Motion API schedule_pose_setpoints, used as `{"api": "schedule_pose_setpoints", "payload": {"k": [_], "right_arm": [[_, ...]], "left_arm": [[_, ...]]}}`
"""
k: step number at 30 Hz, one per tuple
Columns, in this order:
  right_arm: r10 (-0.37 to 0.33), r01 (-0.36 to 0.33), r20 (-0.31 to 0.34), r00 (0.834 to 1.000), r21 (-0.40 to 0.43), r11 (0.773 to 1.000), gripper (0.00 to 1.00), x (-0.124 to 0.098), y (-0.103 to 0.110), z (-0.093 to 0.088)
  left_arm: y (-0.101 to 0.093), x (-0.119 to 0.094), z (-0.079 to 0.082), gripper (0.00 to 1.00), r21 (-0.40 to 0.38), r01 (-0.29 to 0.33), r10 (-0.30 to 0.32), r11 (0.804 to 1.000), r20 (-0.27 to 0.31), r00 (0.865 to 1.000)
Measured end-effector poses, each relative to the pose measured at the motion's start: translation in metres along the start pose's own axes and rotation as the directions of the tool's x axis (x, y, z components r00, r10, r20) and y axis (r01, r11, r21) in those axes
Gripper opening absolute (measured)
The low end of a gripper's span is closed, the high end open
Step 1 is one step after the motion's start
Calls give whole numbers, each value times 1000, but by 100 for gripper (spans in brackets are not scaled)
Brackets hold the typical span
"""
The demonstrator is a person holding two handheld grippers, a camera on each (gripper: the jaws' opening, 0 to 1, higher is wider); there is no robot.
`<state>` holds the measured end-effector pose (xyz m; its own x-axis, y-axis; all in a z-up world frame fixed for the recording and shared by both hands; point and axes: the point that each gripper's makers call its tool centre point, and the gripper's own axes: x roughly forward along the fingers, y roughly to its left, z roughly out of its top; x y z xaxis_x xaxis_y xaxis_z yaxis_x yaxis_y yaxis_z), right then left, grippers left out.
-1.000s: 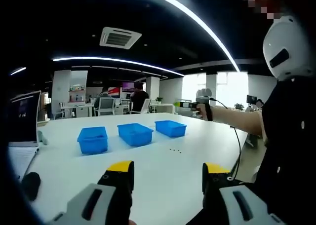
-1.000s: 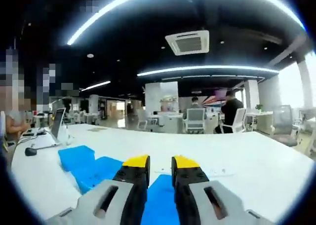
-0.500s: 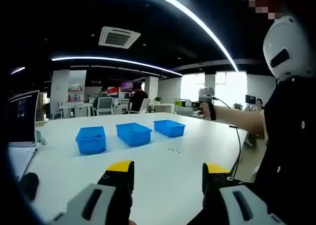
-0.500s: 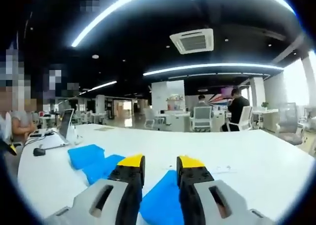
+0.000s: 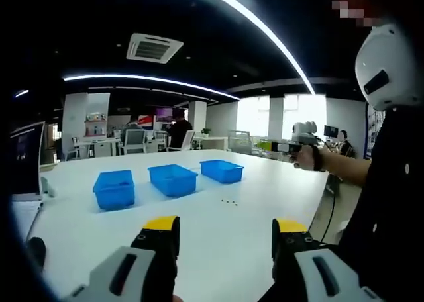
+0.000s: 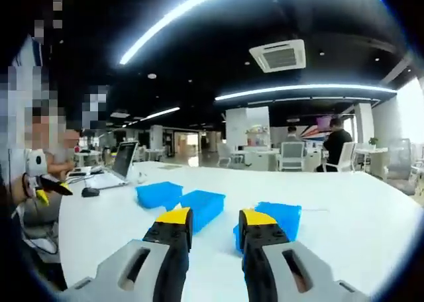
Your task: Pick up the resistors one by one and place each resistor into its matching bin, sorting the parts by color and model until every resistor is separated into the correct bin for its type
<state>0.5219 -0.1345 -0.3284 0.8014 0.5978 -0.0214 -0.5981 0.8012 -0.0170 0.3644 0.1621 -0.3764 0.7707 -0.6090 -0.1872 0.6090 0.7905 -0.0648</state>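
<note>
In the left gripper view, tiny dark resistors (image 5: 229,201) lie scattered on the white table (image 5: 218,236) just before three blue plastic bins (image 5: 171,179), well beyond the wide-spread, empty left gripper (image 5: 225,228), while the right gripper view shows a laptop (image 6: 119,169) and its own right gripper (image 6: 216,218), parted and empty, near the bins; no writing is legible.

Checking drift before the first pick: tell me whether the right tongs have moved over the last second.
Yes. In the left gripper view, the right tongs have swung rightward, away from the three blue plastic bins on the white table.
</note>
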Motion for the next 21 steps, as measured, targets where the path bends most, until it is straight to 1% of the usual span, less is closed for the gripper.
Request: {"api": "schedule_pose_setpoints", "payload": {"k": [3,7,11,14,16,18,21], "right_arm": [[9,-10,-19,1000,-32,999,30,-15,7,-4],[29,-31,-45,999,-41,999,30,-36,18,-9],[43,-48,-101,994,-53,997,30,-53,27,-19],[58,-68,-143,988,-68,995,30,-61,33,-24],[85,-100,-176,981,-76,992,30,-63,37,-26],[138,-157,-209,968,-78,984,32,-61,43,-28],[191,-222,-256,948,-98,970,32,-54,47,-28]], "left_arm": [[-2,4,0,57,3,11,-11,1000,-9,1000],[-4,6,2,57,10,23,-23,1000,-12,1000],[-3,5,2,57,10,20,-20,1000,-15,1000],[-3,5,1,57,11,18,-18,1000,-20,1000],[-2,5,0,57,12,16,-16,1000,-23,1000],[-2,5,-2,58,15,16,-15,1000,-28,999],[-4,6,-6,58,29,16,-15,999,-47,999]]}}
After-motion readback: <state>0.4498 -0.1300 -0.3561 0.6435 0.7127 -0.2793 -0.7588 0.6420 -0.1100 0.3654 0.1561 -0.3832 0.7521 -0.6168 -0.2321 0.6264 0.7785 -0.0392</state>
